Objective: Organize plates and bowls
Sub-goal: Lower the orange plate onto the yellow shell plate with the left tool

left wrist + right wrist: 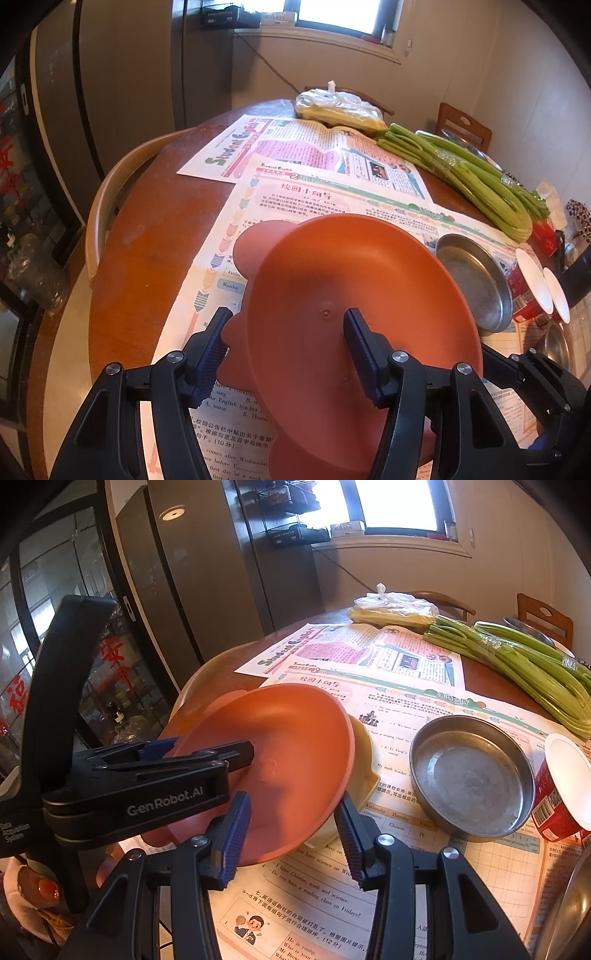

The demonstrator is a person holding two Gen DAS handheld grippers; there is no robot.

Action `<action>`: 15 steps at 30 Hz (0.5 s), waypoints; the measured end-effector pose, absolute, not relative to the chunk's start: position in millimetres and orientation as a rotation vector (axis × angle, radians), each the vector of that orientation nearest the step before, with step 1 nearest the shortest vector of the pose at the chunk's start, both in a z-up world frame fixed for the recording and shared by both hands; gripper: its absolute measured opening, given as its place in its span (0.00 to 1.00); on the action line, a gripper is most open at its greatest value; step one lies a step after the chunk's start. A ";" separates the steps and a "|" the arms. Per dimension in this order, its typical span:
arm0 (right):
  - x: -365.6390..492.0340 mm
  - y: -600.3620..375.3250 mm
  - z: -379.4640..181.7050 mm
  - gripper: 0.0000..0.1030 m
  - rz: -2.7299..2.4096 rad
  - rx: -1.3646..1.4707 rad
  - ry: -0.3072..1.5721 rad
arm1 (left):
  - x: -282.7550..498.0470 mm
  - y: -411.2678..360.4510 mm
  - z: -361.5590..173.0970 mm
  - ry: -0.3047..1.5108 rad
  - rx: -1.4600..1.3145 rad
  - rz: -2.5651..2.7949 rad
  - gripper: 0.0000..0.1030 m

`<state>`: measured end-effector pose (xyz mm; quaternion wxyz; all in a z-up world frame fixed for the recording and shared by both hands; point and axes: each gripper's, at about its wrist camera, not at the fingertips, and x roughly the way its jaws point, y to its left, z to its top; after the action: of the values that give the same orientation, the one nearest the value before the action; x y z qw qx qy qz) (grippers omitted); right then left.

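An orange plastic plate (343,280) with ear-shaped tabs is tilted up off the newspaper-covered table. My left gripper (284,343) has one finger under its rim and one finger (360,339) on its inside; in the right wrist view the left gripper (207,755) pinches the orange plate (280,760) at its left rim. A cream-yellow plate (364,771) lies under the orange one. A round steel dish (471,775) sits to the right on the newspaper; it also shows in the left wrist view (476,280). My right gripper (291,830) is open, its fingers either side of the orange plate's near edge.
Celery stalks (469,177) and a bagged bundle (340,107) lie at the table's far side. Red cups with white lids (565,786) stand right of the steel dish. Another steel bowl (569,908) is at the lower right. A curved chair back (110,195) stands at the table's left edge.
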<state>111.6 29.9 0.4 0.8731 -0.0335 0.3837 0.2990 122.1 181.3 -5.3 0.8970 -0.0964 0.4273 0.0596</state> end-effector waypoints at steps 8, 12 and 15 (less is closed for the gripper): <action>113.3 31.4 -4.0 0.46 0.618 -0.077 0.812 | 126.9 181.5 -13.1 0.901 -0.199 0.121 0.61; 115.2 32.4 -6.8 0.46 0.610 -0.084 0.815 | 128.1 179.4 -14.7 0.900 -0.185 0.129 0.61; 117.1 32.8 -9.3 0.46 0.607 -0.087 0.819 | 129.1 178.7 -16.4 0.903 -0.182 0.131 0.61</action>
<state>117.1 32.8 -9.3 0.8720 -0.0418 0.3920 0.2902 129.1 178.7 -16.4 0.8938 -0.0875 0.4353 0.0632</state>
